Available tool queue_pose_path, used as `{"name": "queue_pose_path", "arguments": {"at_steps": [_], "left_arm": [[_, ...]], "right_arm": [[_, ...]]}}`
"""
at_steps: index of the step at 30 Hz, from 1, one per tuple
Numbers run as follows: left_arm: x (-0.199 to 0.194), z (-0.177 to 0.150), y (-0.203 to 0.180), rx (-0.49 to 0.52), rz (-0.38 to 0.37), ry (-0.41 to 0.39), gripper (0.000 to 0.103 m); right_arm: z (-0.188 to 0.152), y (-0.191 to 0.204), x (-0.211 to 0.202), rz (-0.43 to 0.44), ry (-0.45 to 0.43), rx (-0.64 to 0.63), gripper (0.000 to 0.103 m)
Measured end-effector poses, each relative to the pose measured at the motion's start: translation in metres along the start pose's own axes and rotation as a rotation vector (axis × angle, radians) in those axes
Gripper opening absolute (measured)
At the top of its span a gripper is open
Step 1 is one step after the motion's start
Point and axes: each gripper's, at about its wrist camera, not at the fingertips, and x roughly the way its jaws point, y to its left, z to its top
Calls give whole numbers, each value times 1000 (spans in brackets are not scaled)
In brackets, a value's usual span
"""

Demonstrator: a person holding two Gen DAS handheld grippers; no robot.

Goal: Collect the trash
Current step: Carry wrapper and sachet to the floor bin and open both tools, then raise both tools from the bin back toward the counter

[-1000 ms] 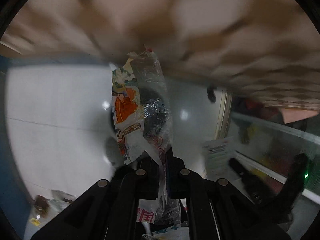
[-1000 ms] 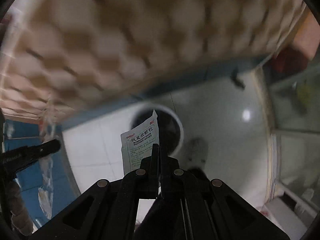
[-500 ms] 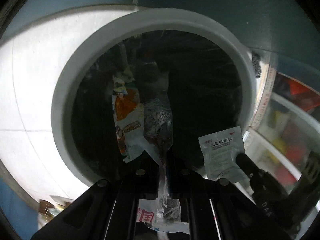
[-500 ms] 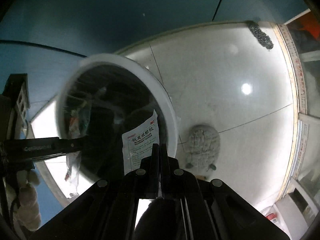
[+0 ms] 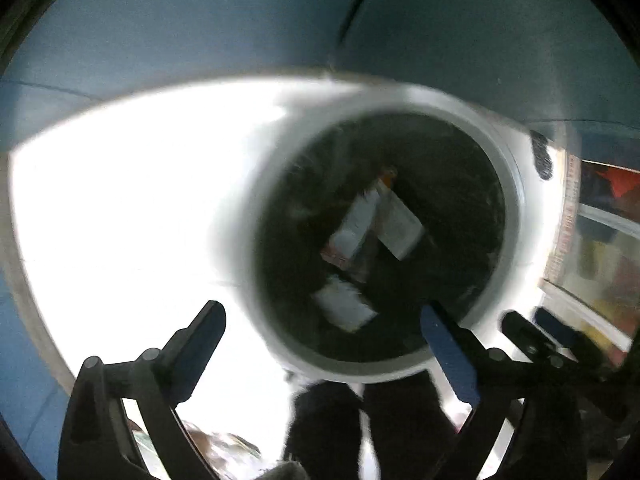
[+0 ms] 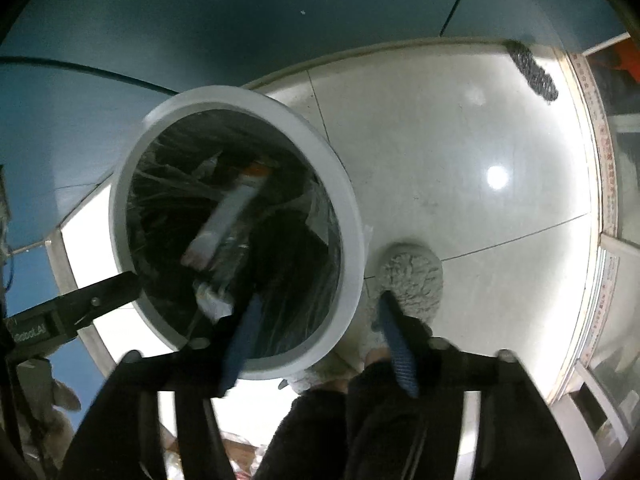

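Above the bin, both tongs are seen spread wide with nothing between their blue-padded fingers. In the left wrist view the left tongs (image 5: 322,336) frame the lower part of the trash bin (image 5: 256,280), one pad at 8 o'clock over the bright floor, the other at 4 o'clock over the bin's rim. In the right wrist view the right tongs (image 6: 318,340) are held over the bin's near edge, one finger crossing the rim (image 6: 344,208) at 7 o'clock, the other lying toward 5 o'clock over a grey fluffy slipper (image 6: 412,276).

The trash lies inside the black-lined bin: a long white wrapper (image 6: 224,220) with an orange end, a white packet (image 5: 400,226) just beside it in the left view, and a smaller white sachet (image 5: 344,306) nearer the lower rim. Motion blur softens all three.

The other pair of tongs is seen entering at 9 o'clock in the right view (image 6: 80,308), its tip at the bin's rim.

The bin stands on a pale, glossy tiled floor (image 6: 460,152) bearing a round light reflection. A blue wall (image 6: 200,20) fills the upper part of both views. A dark scrubby object (image 6: 532,70) lies on the floor at 1 o'clock, and a patterned threshold strip (image 6: 600,128) runs down the right edge at 3 o'clock.
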Motion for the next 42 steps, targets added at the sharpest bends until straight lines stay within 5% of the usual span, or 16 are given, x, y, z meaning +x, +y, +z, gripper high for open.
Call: {"name": "queue_pose_path", "arguments": {"at_steps": [3, 7, 14, 21, 33, 37, 42], "left_arm": [[-21, -20, -7, 32, 81, -87, 101], [-51, -41, -17, 40, 147, -129, 101], [-154, -83, -9, -5, 111, -177, 101], [-288, -134, -11, -19, 89, -255, 101], [-434, -203, -19, -25, 49, -316, 101], [-468, -206, -24, -24, 50, -363, 101], [-528, -167, -31, -32, 55, -505, 101]], "right_arm": [[-6, 8, -13, -51, -30, -44, 102], [-20, 23, -46, -117, -97, -93, 102], [-48, 45, -132, -127, -151, -158, 102], [-96, 64, -271, -94, -191, -150, 102], [-175, 92, -455, -47, -240, -173, 102], [-184, 96, -500, 7, -281, -160, 102], [-171, 95, -544, 94, -345, -101, 102]]}}
